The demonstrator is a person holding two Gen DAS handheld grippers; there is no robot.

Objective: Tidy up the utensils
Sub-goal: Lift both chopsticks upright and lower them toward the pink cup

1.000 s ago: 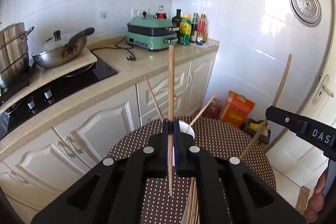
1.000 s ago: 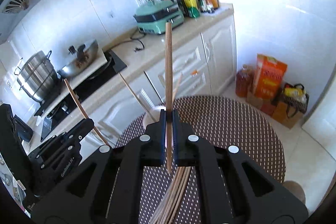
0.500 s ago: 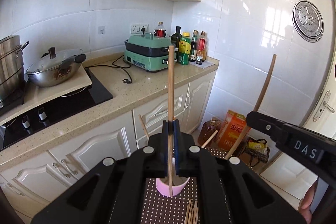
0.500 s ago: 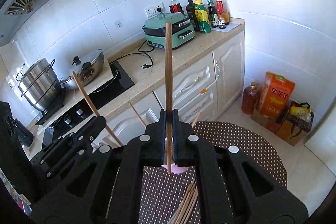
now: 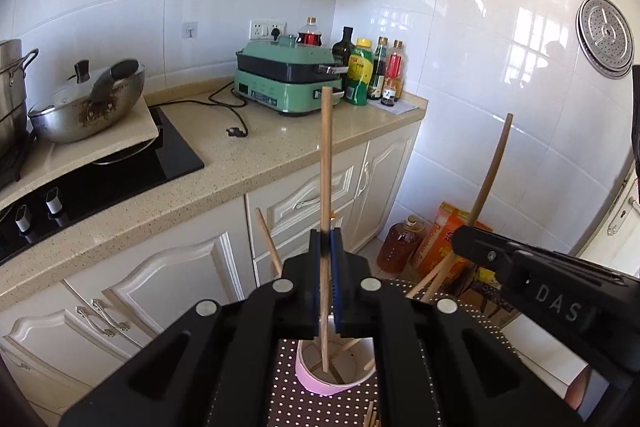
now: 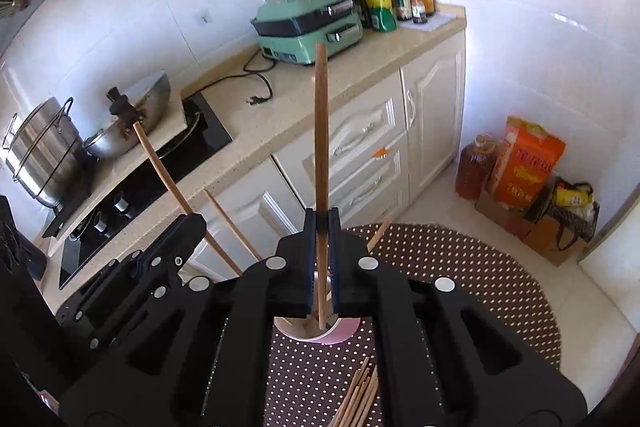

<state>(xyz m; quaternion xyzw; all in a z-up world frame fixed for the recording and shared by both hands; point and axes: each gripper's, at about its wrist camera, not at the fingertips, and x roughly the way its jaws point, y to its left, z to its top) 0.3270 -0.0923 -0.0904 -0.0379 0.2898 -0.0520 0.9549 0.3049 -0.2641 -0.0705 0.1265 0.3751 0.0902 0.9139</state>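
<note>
Lowered since 1 s ago: 2 chopsticks, tips now inside the pink cup (image 5: 320,381) on the dotted worktop (image 6: 460,267). Left tool (image 5: 327,239) pinching chopstick (image 5: 325,167); right tool (image 6: 321,223) pinching another chopstick (image 6: 321,127). Best kept vertical, released only once tips sit deep, clear of the leaning sticks.

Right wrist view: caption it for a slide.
Right tongs hold a chopstick upright over the pink cup on the dotted table.

White tiled walls (image 5: 460,39), cream cabinets (image 6: 432,107) under a speckled beige countertop (image 5: 280,143), sunlit.
</note>
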